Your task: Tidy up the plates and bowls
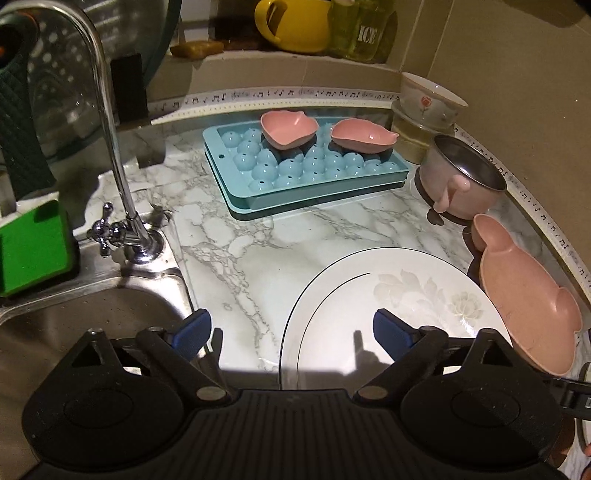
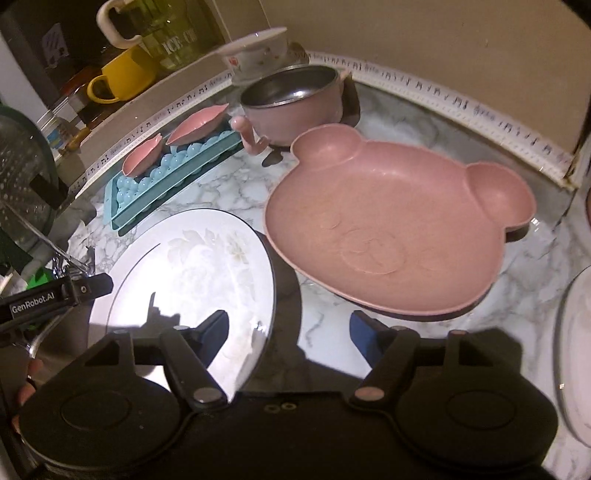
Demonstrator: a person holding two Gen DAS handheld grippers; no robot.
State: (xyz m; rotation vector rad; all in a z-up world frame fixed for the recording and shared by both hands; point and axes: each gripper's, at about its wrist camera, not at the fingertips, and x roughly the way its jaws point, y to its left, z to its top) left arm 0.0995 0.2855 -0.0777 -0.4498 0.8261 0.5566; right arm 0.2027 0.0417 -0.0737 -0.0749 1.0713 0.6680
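A white flower-patterned plate (image 1: 388, 295) lies on the marble counter; it also shows in the right wrist view (image 2: 195, 266). A pink bear-shaped plate (image 2: 391, 225) lies right of it, also seen in the left wrist view (image 1: 524, 295). A pink bowl with steel lining (image 1: 461, 181) stands behind, and two small pink dishes (image 1: 288, 127) sit on a blue ice tray (image 1: 332, 181). My left gripper (image 1: 291, 332) is open over the white plate's near left edge. My right gripper (image 2: 288, 332) is open above the counter between the two plates.
A steel sink (image 1: 74, 325) and tap (image 1: 122, 229) are at the left. A floral cup (image 1: 428, 99) stands at the back right corner. A yellow mug (image 1: 291, 26) and jars sit on the ledge. Another plate's rim (image 2: 572, 354) shows far right.
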